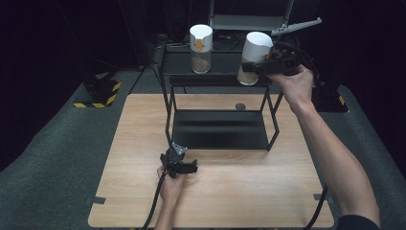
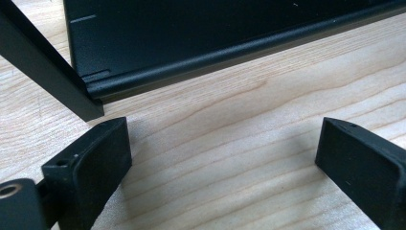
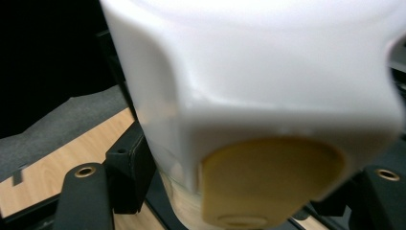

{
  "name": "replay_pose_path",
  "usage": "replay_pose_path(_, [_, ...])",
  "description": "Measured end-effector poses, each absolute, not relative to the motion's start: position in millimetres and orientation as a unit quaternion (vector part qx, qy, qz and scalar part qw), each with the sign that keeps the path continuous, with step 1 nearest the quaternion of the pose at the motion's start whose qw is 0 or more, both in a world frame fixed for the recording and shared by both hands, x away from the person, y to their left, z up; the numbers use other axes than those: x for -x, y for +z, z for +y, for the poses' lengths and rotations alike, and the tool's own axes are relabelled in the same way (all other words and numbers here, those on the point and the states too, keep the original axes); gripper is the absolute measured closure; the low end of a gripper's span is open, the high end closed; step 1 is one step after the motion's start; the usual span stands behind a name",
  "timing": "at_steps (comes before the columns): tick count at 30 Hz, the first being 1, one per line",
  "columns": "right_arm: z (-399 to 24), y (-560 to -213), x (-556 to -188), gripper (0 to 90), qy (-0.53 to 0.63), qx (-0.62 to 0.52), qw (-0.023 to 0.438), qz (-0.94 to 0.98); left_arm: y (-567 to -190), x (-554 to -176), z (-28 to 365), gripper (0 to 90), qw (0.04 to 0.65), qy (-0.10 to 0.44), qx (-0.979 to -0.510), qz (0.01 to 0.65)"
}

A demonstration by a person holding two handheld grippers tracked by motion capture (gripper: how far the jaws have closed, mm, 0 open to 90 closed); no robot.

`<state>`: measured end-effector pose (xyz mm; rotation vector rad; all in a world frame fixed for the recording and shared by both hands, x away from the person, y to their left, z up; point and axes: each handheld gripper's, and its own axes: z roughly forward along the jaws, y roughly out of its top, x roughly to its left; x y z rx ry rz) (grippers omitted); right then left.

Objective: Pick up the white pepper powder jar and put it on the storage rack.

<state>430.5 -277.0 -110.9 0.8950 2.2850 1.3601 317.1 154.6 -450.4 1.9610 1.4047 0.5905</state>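
Left gripper (image 1: 184,167) sits low over the pale wood-grain table (image 1: 143,143), near-left of centre, jaws spread wide with nothing between them, only bare wood showing in the left gripper view. Just beyond its jaws: the front left leg and bottom shelf lip of the black metal two-tier rack (image 1: 220,129), matte powder-coat texture, thin square legs, flat sheet shelves.

On the rack's top shelf, left: a clear cylindrical canister with a white cap and an orange tab (image 1: 201,48), upright, tan granular fill in its lower part.

Top shelf, right end: a second canister with a white cap (image 1: 253,57), same build, smooth glossy cap with rounded corners and a mustard-yellow tab on the side facing the right gripper view. Right gripper (image 1: 258,67) is clamped on its clear body below the cap, jaws closed against both sides. Its long axis is tilted, cap leaning toward the far right, base toward the near left, at the shelf's right front edge. Whether the base touches the shelf I can't tell.

A small grey round disc (image 1: 240,106) lies on the table behind the rack. Dark grey carpet (image 1: 57,139) surrounds the table.
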Motion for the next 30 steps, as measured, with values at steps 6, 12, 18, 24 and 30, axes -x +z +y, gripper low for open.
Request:
replay_pose_path(6, [-262.4, -105.4, -442.5, 30.1, 0.463, -0.343, 0.181, 0.797, -450.3, -317.2, 154.7, 5.0, 0.323, 0.225, -0.748, 0.535])
replay_pose_path(12, [-241.6, -106.2, -447.1, 30.1, 0.443, -0.366, 0.208, 0.792, -450.4, -317.1, 154.7, 5.0, 0.323, 0.225, -0.747, 0.535])
replay_pose_path(18, [-227.0, -107.4, -455.5, 30.1, 0.434, -0.384, 0.216, 0.786, -450.3, -317.3, 154.9, 5.0, 0.323, 0.225, -0.748, 0.534])
replay_pose_path(24, [-217.4, -110.0, -463.0, 30.1, 0.43, -0.397, 0.216, 0.781, -449.9, -317.5, 155.1, 5.0, 0.322, 0.225, -0.749, 0.533])
replay_pose_path(30, [-211.8, -110.7, -467.8, 30.1, 0.42, -0.406, 0.221, 0.781, -450.0, -317.5, 155.0, 5.0, 0.322, 0.225, -0.749, 0.534])
